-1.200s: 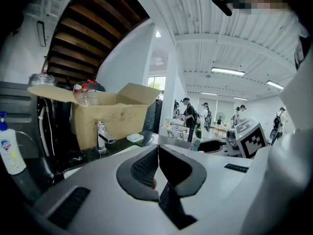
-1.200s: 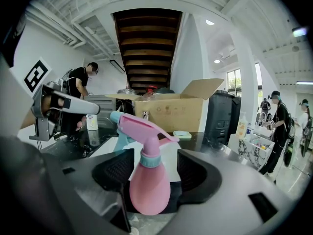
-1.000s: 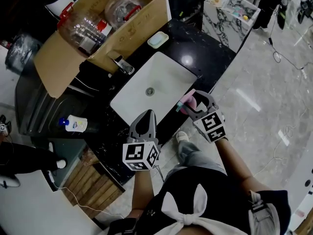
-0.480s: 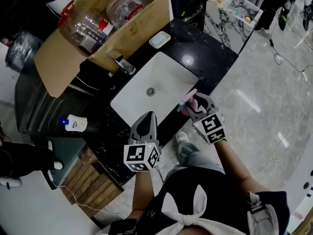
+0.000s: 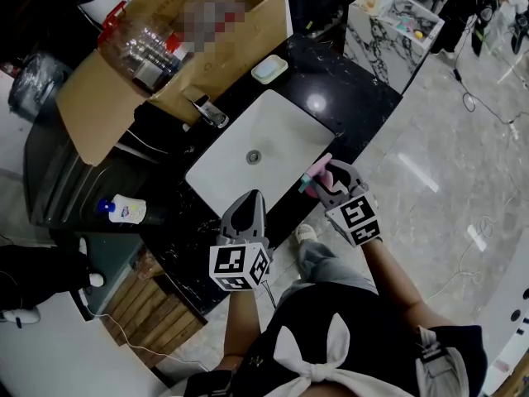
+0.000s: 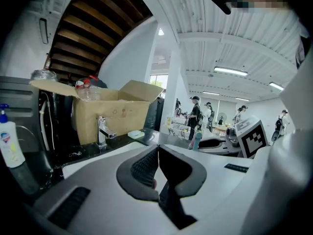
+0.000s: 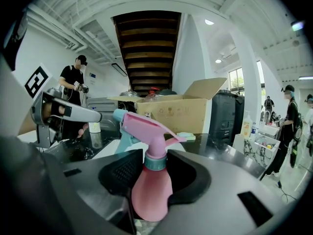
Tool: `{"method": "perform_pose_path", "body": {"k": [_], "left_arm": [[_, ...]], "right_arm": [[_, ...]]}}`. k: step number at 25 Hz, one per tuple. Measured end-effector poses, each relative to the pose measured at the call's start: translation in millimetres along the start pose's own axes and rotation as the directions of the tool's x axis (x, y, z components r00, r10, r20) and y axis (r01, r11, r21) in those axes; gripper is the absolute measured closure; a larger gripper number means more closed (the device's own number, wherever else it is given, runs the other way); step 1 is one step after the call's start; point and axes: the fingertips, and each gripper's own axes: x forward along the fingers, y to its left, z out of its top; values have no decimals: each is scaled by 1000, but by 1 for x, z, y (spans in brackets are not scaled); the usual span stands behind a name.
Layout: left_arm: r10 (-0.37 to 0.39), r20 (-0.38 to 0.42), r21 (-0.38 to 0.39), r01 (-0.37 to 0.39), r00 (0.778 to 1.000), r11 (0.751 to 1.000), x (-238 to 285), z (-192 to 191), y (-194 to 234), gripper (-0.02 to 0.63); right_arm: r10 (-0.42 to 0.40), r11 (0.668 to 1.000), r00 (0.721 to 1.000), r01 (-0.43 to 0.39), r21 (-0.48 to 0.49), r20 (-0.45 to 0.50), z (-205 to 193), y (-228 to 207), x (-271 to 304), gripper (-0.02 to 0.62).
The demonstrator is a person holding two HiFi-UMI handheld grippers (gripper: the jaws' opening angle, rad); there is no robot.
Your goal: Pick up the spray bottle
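Note:
A pink spray bottle (image 7: pixel 149 180) with a teal collar and nozzle stands on the black counter's front edge (image 5: pixel 316 172), beside the white sink (image 5: pixel 281 131). My right gripper (image 7: pixel 149 163) is around the bottle's neck and shoulder, its jaws closing, and both pads touch the bottle; the same right gripper (image 5: pixel 324 180) shows in the head view. My left gripper (image 5: pixel 250 198) hovers over the counter's front edge left of the bottle, holding nothing. In its own view the left gripper (image 6: pixel 158 151) has its pads meeting at the tips.
A chrome faucet (image 5: pixel 207 110) and a soap dish (image 5: pixel 268 68) sit behind the sink. An open cardboard box (image 5: pixel 223 48) with plastic jars stands at the back. A white lotion bottle (image 5: pixel 124 210) stands at the left. People stand in the room beyond.

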Motion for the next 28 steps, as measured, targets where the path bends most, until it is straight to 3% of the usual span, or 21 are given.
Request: {"method": "perform_pose_path", "body": {"k": [28], "left_arm": [[10,35,8,-11,999,1000,-13,8,-4,578]], "right_arm": [[20,999,1000,-20,-36,9,12,8,-5,449]]}}
